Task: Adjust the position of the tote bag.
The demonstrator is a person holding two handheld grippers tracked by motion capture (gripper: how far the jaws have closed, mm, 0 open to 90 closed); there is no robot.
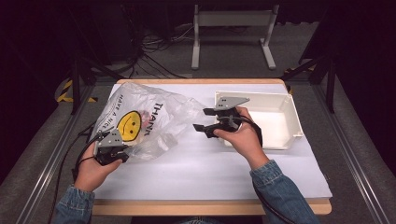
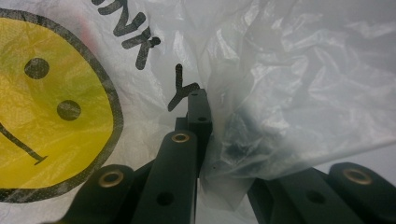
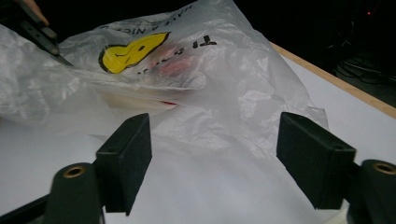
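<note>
A clear plastic bag with a yellow smiley face and black lettering lies on the left half of the table. My left gripper is at the bag's near-left edge and is shut on the plastic; in the left gripper view the film bunches around the jaws of that gripper. My right gripper hovers just right of the bag, open and holding nothing. In the right gripper view its jaws stand wide apart, facing the bag. Something reddish and pale shows dimly inside the bag.
A white open bin stands at the right of the table, behind my right hand. A white sheet covers the wooden table top. Cables and a white stand lie on the floor beyond the far edge.
</note>
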